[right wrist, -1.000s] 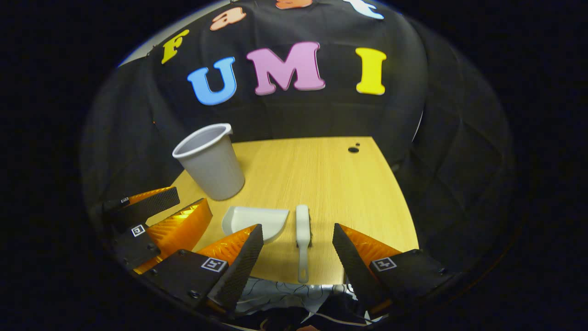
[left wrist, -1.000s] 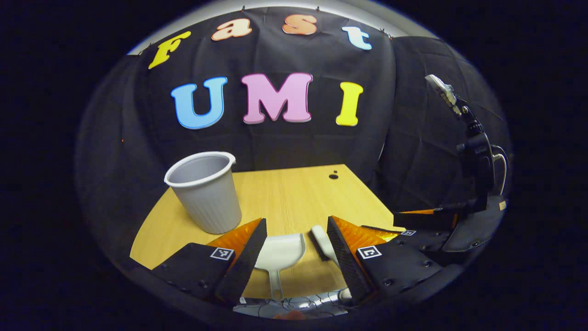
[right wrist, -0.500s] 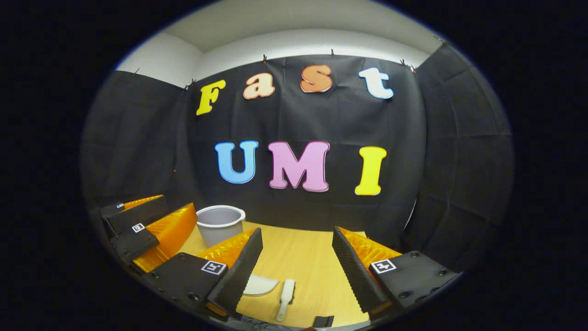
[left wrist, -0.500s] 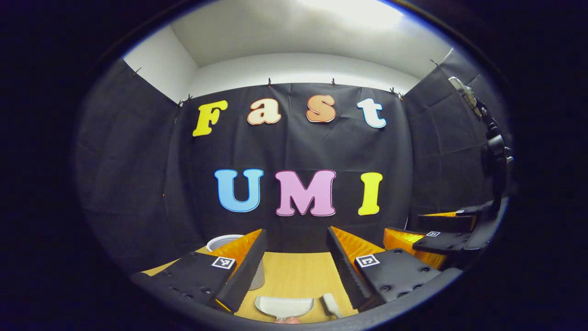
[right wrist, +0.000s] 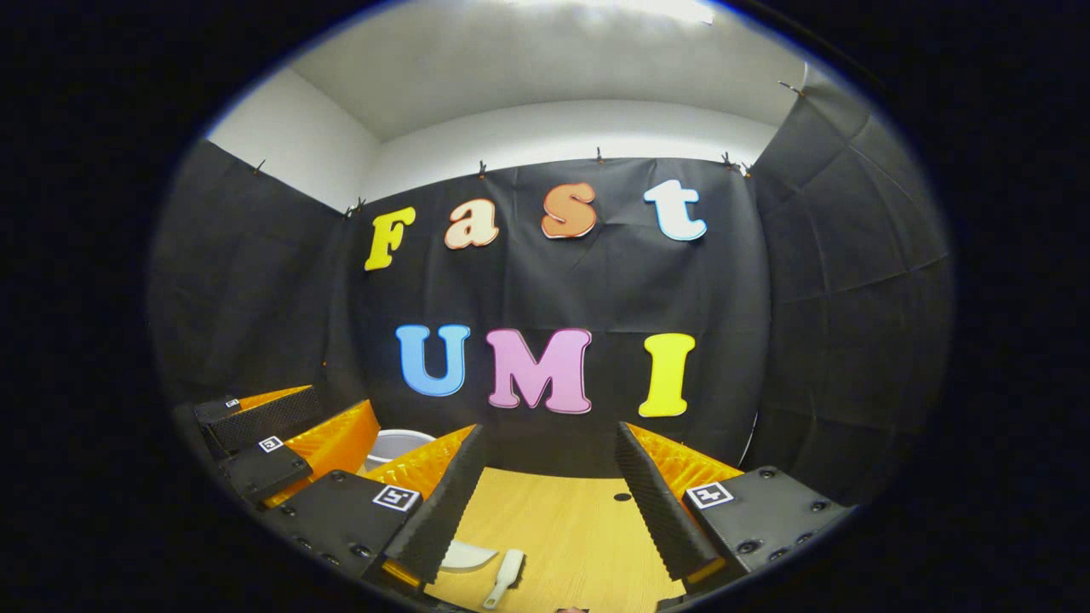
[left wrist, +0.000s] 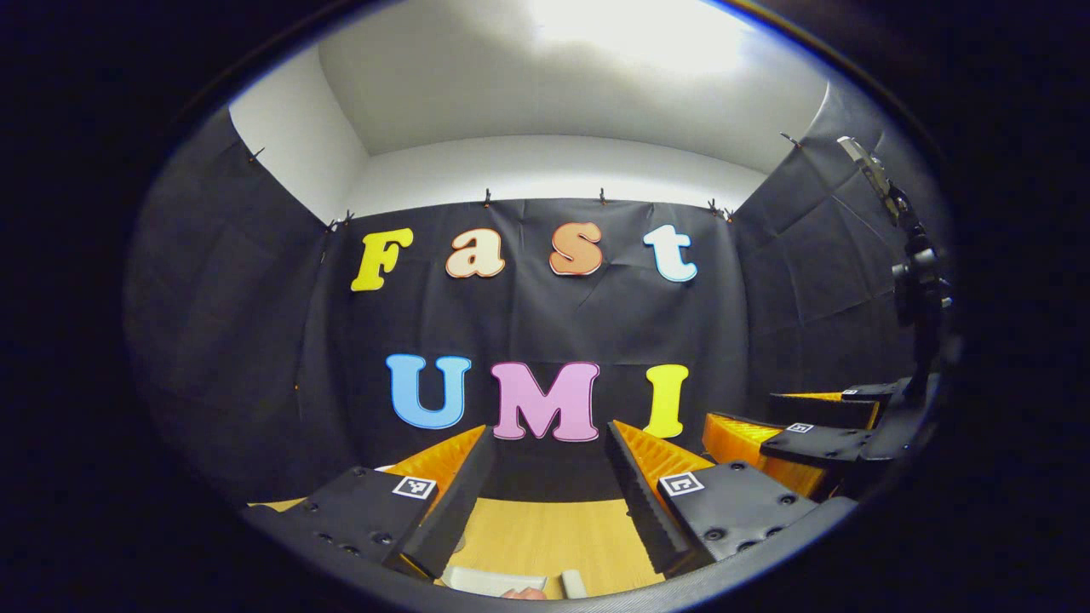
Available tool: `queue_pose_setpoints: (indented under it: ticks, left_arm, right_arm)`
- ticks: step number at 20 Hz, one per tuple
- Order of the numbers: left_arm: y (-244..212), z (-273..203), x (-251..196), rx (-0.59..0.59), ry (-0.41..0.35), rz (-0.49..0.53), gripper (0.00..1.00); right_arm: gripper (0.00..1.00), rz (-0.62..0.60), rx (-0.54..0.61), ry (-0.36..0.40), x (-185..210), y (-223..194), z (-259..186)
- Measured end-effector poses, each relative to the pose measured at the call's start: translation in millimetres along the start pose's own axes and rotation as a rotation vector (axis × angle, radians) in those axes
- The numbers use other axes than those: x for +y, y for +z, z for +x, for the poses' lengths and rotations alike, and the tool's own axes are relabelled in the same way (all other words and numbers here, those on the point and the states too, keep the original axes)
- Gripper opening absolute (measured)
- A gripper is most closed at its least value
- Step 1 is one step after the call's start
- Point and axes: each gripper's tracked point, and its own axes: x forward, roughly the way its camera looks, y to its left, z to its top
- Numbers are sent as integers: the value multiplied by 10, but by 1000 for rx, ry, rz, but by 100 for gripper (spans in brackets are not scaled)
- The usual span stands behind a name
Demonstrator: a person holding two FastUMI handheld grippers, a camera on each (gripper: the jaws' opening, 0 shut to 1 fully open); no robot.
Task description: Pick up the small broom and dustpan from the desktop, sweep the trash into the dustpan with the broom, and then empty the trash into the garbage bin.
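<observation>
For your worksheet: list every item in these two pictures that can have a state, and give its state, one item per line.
Left gripper: open, holding nothing.
Right gripper: open, holding nothing.
Small broom: lying flat on the desktop, untouched.
Dustpan: resting on the desktop beside the broom, not picked up.
Garbage bin: upright, open-topped; contents hidden.

Dustpan half behind right gripper's fingers; bin mostly hidden; broom cut off.
</observation>
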Motion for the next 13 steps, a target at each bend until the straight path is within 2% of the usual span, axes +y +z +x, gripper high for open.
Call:
queue_pose_setpoints:
  ticks: [4, 7, 12, 13]
  left_arm:
    - [-106, 159, -201, 41, -54, -36, 80]
    - [-59, 295, -92, 31, -39, -47, 78]
    - [-93, 438, -60, 29, -43, -73, 80]
    - [-99, 443, -48, 31, -45, -78, 78]
  right_arm:
    - [97, -24, -43, -64, -201, 123, 14]
    - [97, -58, -67, -99, -286, 157, 72]
    - [97, -72, -56, -102, -208, 98, 174]
    - [92, -80, -60, -106, -194, 105, 204]
